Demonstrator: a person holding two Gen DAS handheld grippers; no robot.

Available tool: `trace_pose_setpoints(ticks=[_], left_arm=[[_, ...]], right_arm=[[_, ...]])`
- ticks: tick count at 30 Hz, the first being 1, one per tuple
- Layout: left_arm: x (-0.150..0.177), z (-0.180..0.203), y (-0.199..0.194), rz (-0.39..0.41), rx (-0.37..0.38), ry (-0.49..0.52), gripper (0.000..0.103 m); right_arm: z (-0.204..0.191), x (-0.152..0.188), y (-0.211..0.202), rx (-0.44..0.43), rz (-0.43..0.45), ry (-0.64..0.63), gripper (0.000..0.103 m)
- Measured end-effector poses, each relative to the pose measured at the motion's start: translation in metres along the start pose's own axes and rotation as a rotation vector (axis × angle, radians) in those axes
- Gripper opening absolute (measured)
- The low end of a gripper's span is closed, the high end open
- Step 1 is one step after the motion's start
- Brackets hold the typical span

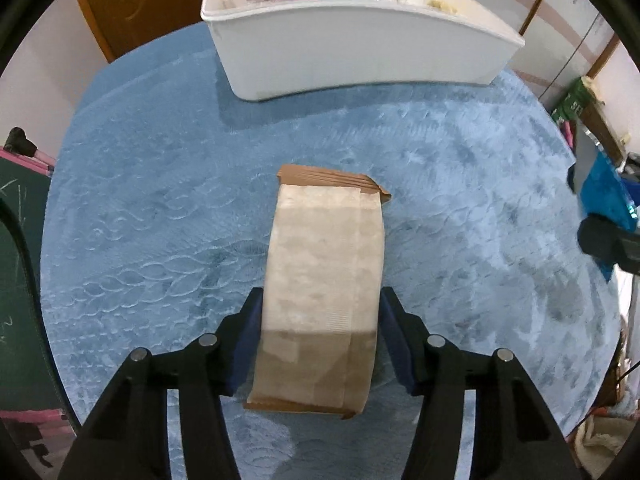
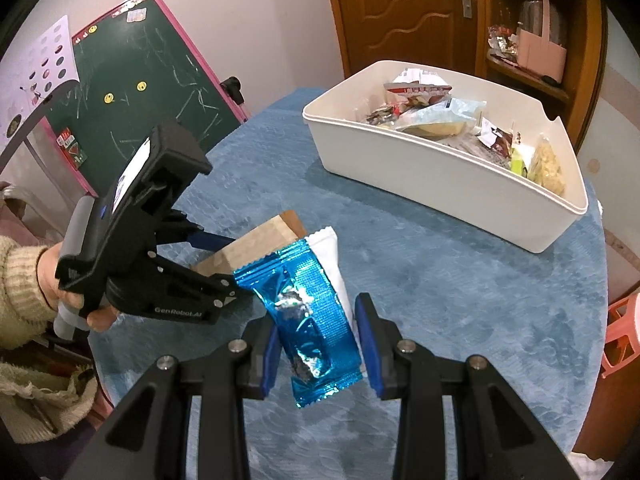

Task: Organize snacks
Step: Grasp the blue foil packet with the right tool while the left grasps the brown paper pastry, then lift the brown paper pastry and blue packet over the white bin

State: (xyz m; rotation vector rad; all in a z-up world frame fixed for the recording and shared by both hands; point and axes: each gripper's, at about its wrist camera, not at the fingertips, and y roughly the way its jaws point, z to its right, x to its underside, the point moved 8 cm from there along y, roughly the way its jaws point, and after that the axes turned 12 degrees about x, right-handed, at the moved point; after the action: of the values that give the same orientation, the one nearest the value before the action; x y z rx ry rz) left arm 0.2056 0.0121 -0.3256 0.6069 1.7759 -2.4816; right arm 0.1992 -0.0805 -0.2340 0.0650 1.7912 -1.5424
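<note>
My left gripper [image 1: 320,328] is shut on a brown paper snack bag [image 1: 322,280], holding it by its sides just above the blue cloth. In the right wrist view that bag [image 2: 256,242] and the left gripper [image 2: 240,276] show at the left. My right gripper [image 2: 316,344] is shut on a shiny blue foil packet [image 2: 308,320] with a white packet [image 2: 330,256] behind it, held above the table. The white bin [image 1: 352,52] with several snacks stands at the far side; it also shows in the right wrist view [image 2: 440,176].
The round table [image 1: 160,200] has a blue plush cloth. A green chalkboard [image 2: 140,92] stands to the left, a wooden door [image 2: 400,12] and shelf behind the bin. An orange stool [image 2: 624,332] is beyond the table's right edge.
</note>
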Motion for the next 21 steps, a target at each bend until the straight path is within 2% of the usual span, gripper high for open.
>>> trace_pose_setpoints(ticks=[7, 11, 18, 21], left_arm=[[-0.015, 0.017, -0.043, 0.089, 0.065, -0.013, 0.055], [-0.039, 0.030, -0.081, 0.170, 0.096, -0.015, 0.055], [-0.105, 0.052, -0.158, 0.333, 0.108, -0.001, 0.055], [-0.123, 0.053, -0.191, 0.389, 0.093, 0.014, 0.055]], right_arm=[[0.004, -0.008, -0.013, -0.002, 0.032, 0.028, 0.035], [0.011, -0.023, -0.026, 0.009, 0.063, 0.059, 0.035], [0.039, -0.075, -0.064, 0.058, 0.143, 0.152, 0.035], [0.053, -0.102, -0.084, 0.102, 0.181, 0.184, 0.035]])
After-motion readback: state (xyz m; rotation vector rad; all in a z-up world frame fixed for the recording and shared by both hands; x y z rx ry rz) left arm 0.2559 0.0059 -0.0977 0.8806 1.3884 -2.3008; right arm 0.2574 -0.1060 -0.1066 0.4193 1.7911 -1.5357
